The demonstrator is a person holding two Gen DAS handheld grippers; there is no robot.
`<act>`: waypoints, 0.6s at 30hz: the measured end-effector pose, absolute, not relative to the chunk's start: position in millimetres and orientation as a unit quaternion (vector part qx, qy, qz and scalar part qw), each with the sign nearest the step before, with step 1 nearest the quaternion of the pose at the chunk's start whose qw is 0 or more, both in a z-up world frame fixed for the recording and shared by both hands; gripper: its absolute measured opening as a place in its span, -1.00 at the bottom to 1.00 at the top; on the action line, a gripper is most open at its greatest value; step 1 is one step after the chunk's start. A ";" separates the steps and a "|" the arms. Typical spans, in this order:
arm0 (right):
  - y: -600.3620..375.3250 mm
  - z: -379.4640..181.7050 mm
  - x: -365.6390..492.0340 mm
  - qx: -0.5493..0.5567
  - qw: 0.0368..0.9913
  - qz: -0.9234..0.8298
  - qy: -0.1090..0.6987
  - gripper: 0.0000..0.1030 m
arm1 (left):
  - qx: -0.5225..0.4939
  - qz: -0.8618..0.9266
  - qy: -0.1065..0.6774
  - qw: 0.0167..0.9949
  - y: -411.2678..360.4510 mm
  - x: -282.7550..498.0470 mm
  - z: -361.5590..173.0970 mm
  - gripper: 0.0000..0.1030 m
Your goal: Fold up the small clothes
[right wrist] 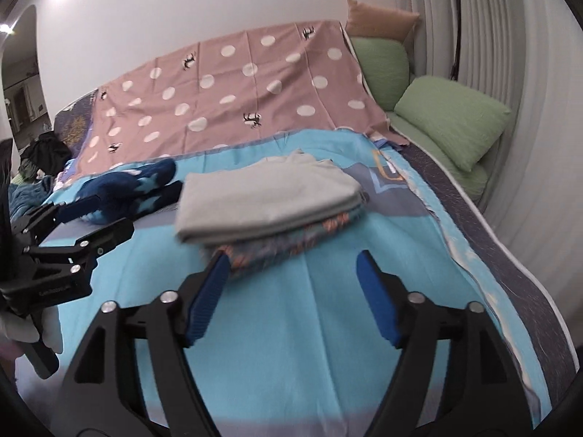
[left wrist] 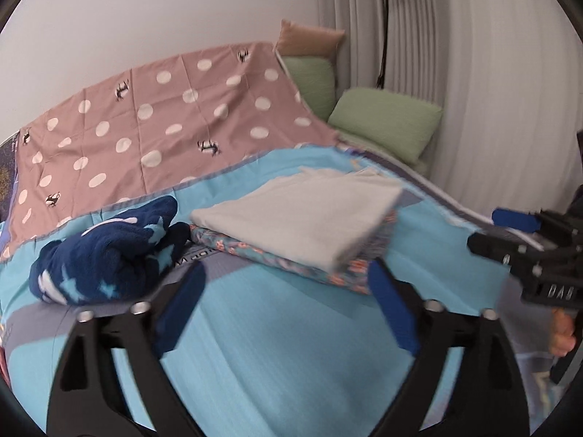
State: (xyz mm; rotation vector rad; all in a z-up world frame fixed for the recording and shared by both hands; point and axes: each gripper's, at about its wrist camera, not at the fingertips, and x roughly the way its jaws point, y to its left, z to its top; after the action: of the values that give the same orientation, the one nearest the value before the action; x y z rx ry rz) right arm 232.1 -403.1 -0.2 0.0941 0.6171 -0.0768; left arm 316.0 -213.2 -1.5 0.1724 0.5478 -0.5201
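A folded pale grey garment lies on top of a folded floral garment on the light blue bedspread. A crumpled navy fleece garment with light blue stars lies to the left of the stack. My left gripper is open and empty, just in front of the stack. My right gripper is open and empty, its left pad close to the floral garment's near corner. Each gripper shows in the other's view: the right, the left.
A pink polka-dot sheet covers the far half of the bed. Green pillows and a tan pillow lie at the head, by white curtains. Dark clothes are piled at far left.
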 end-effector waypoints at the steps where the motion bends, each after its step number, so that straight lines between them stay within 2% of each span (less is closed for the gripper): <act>1: -399.6 4.3 212.2 0.050 0.953 -0.042 0.296 0.63 | 0.080 -0.250 0.256 0.930 -209.1 298.4 5.2 0.89; 2: -396.7 7.9 199.1 0.052 0.954 -0.043 0.292 0.64 | 0.078 -0.244 0.249 0.934 -206.2 288.4 9.9 0.97; 7: -372.0 28.3 126.5 0.042 0.965 -0.043 0.257 0.75 | 0.076 -0.220 0.233 0.944 -192.5 229.0 34.3 0.97; 18: -337.3 46.7 29.5 0.064 0.967 -0.056 0.239 0.80 | 0.036 -0.176 0.240 0.954 -153.7 125.3 54.8 0.97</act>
State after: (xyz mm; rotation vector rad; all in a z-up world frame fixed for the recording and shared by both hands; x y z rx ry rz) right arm 29.5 -337.3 46.7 0.1301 0.4843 -0.1130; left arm 125.3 -153.7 54.8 0.0738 0.4866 -0.3576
